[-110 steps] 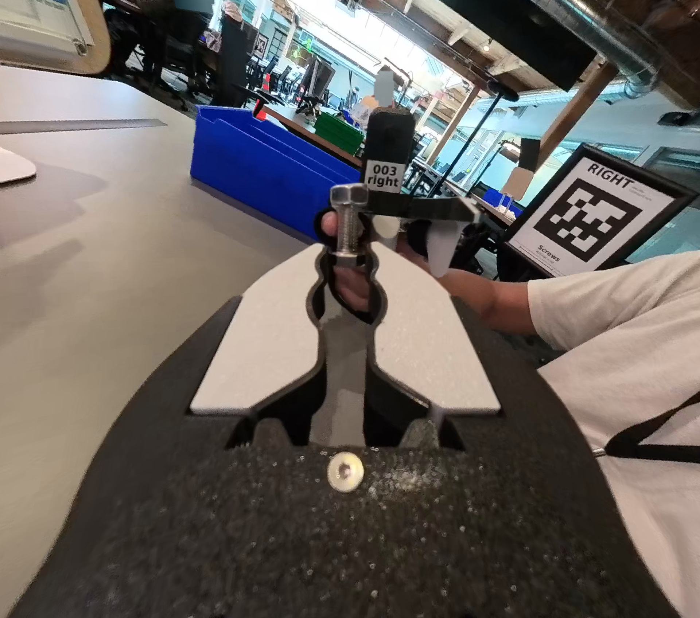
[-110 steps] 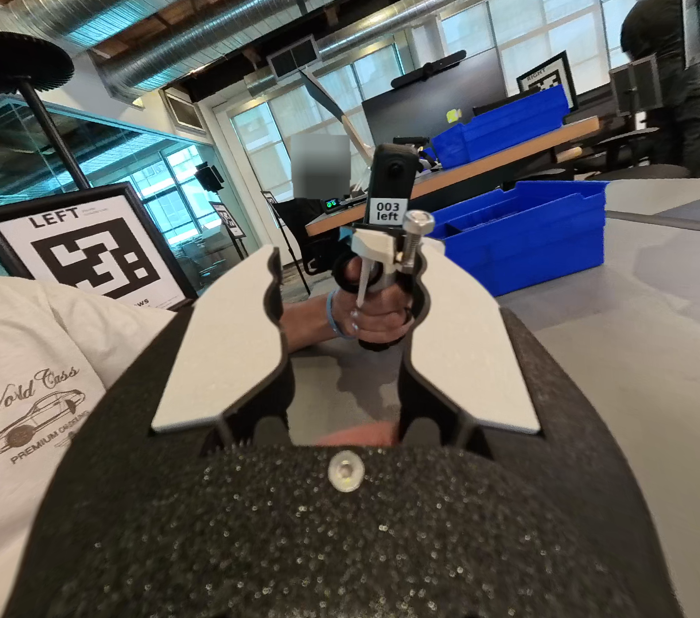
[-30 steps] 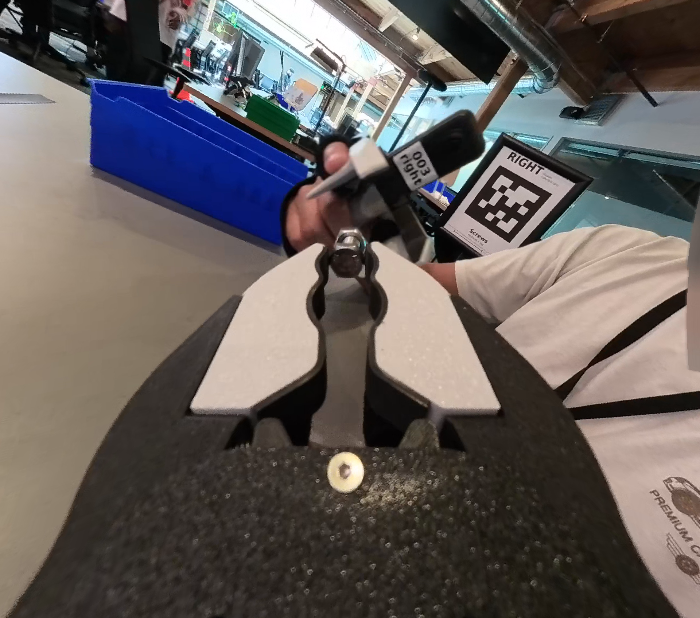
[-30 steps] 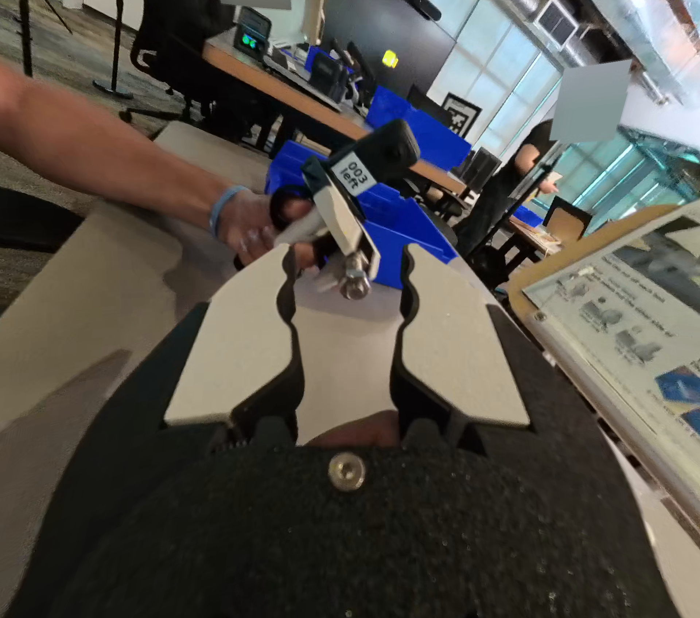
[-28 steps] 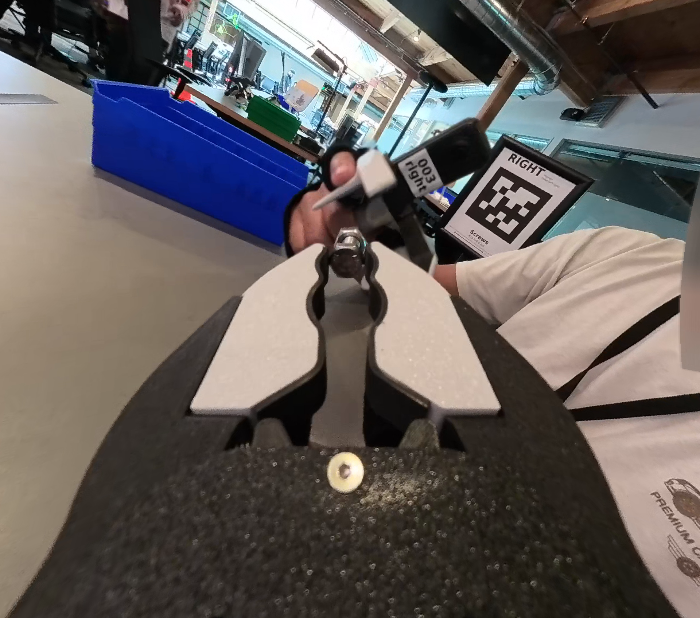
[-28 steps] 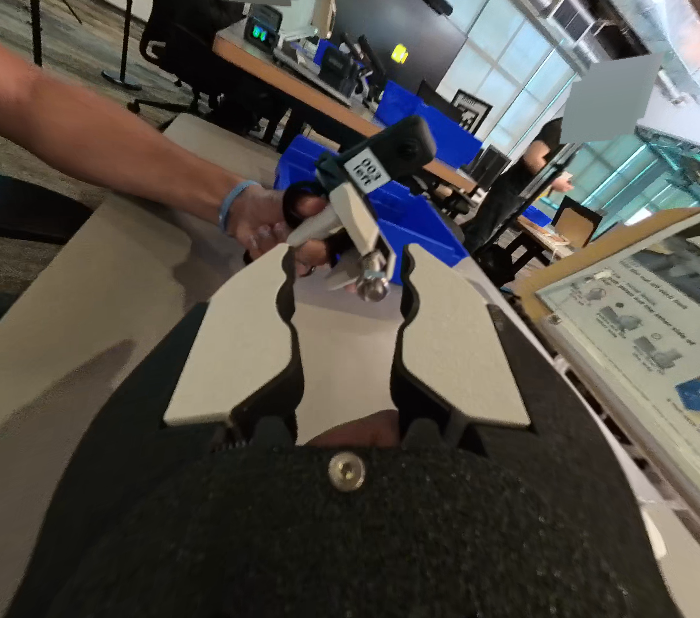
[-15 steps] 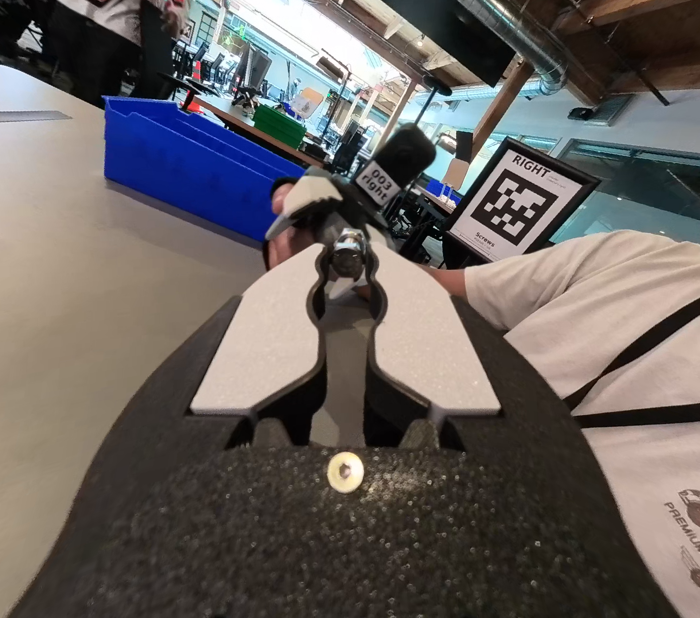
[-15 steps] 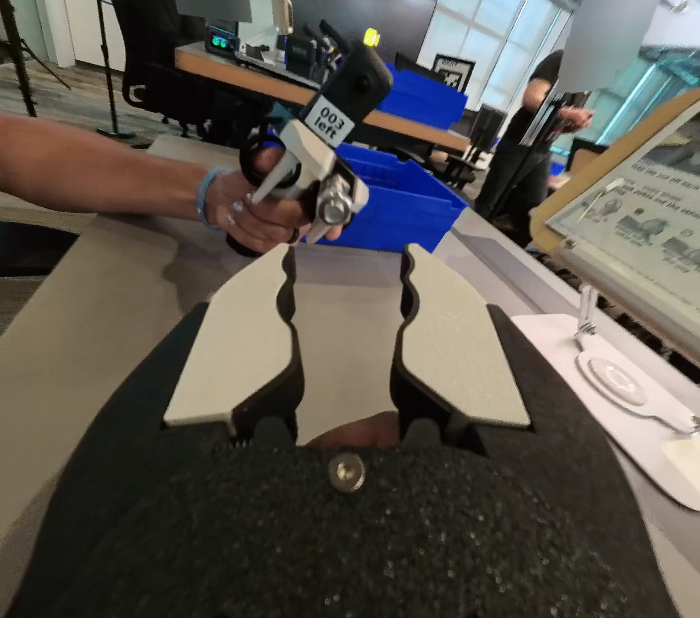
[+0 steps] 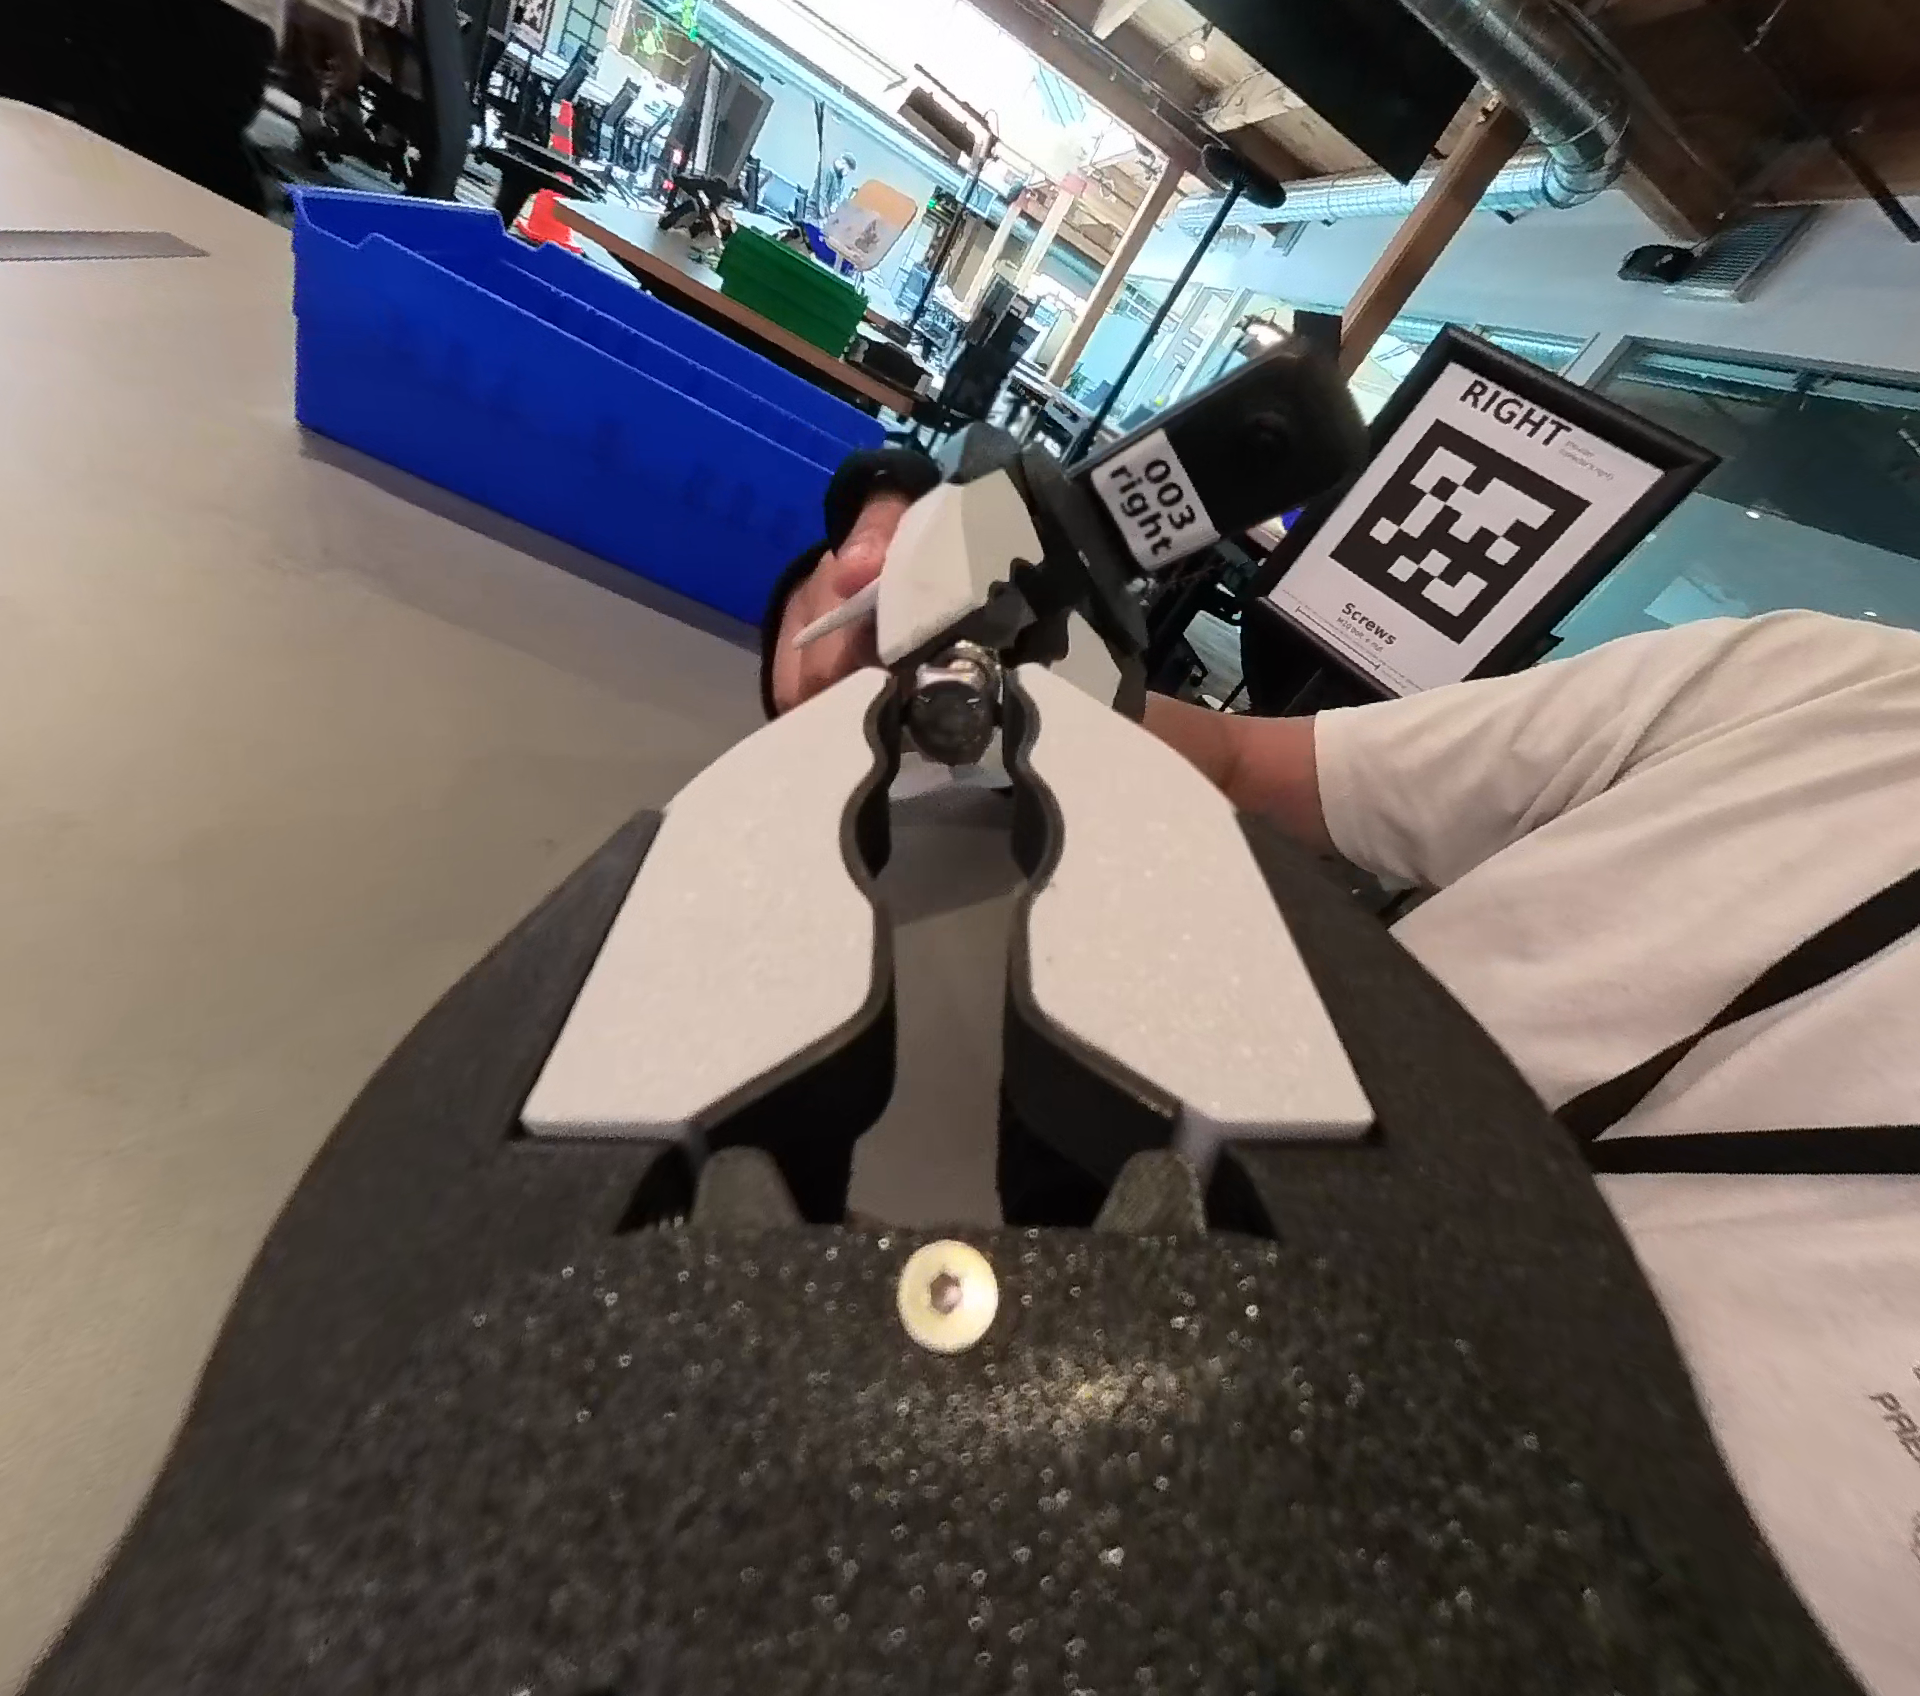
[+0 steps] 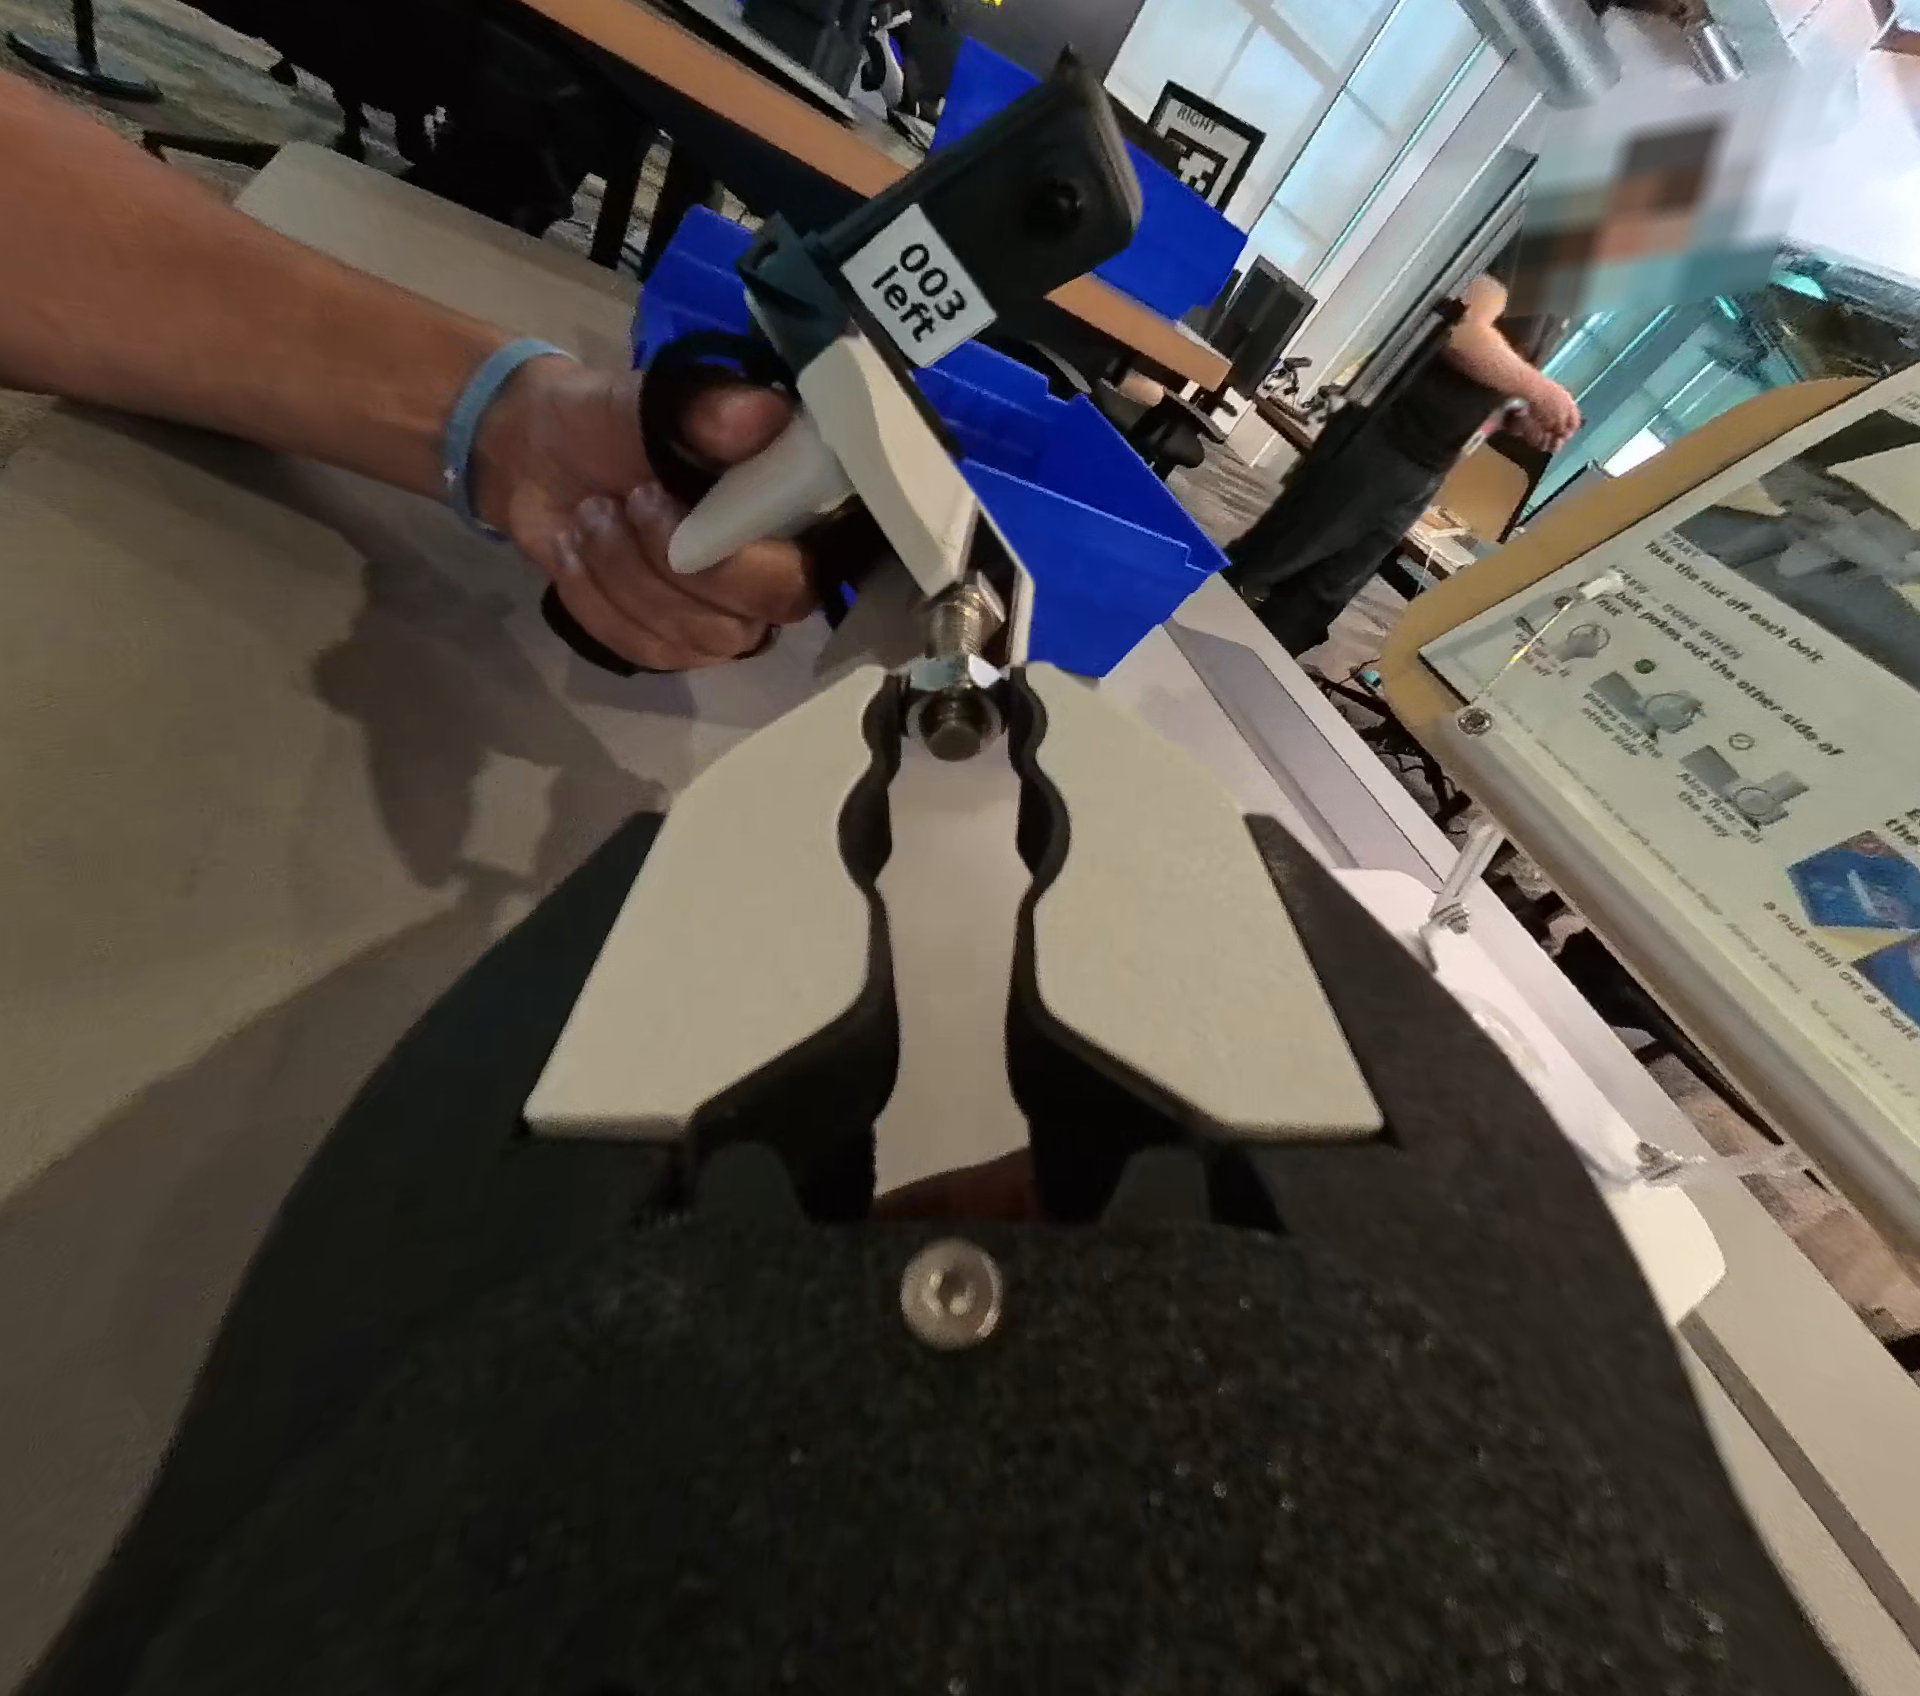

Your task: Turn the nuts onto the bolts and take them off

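My left gripper (image 9: 951,711) is shut on the head end of a steel bolt (image 9: 948,716) and holds it in the air above the grey table (image 9: 260,711). In the right wrist view the bolt's threaded shaft (image 10: 961,607) runs from the left gripper (image 10: 964,597) towards me. A thin hex nut (image 10: 940,672) sits on the shaft near its free end. My right gripper (image 10: 954,716) is closed in on that end, at the nut. In the left wrist view the right gripper (image 9: 956,670) meets the bolt head-on from the far side.
A blue bin (image 9: 540,389) stands on the table behind the grippers; it also shows in the right wrist view (image 10: 1060,545). A framed marker sign (image 9: 1455,534) stands at the right. An instruction board (image 10: 1714,711) on a white base (image 10: 1538,1075) stands at the right. A person (image 10: 1434,399) stands behind. Less than 4 cm separates the two grippers' tips.
My right gripper was open and apart from the bolt; it has moved in and closed on the nut end. My left gripper has kept its hold on the bolt.
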A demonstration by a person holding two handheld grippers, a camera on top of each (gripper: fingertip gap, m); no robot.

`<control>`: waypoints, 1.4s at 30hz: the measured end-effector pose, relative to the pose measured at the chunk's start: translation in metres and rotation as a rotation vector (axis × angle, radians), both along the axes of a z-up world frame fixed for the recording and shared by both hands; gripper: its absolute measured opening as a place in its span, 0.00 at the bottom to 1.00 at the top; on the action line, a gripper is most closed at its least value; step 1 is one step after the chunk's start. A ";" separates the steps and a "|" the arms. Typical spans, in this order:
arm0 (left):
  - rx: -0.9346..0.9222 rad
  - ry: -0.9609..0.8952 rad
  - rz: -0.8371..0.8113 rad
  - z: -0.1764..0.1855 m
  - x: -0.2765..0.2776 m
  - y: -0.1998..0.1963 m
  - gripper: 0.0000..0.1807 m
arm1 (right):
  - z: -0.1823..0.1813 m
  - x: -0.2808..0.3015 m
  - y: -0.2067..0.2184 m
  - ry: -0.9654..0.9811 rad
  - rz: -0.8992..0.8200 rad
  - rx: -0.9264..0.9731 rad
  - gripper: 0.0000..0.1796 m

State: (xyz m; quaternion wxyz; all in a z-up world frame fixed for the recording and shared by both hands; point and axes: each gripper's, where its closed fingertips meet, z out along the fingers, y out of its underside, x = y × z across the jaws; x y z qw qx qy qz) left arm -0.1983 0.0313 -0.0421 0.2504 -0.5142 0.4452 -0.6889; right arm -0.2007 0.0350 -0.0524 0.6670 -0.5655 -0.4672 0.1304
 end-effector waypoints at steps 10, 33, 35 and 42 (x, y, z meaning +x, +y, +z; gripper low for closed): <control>0.219 0.122 0.389 -0.008 -0.001 0.036 0.50 | 0.005 0.023 0.009 0.012 -0.099 0.002 0.11; 0.403 0.367 0.916 -0.044 -0.021 0.088 0.38 | -0.049 0.402 0.004 0.008 -0.931 -0.992 0.11; 0.423 0.383 0.902 -0.047 -0.017 0.086 0.38 | -0.070 0.407 -0.009 -0.165 -0.921 -1.141 0.11; 0.435 0.421 0.868 -0.059 -0.010 0.084 0.38 | -0.100 0.435 -0.039 -0.513 -0.977 -1.509 0.11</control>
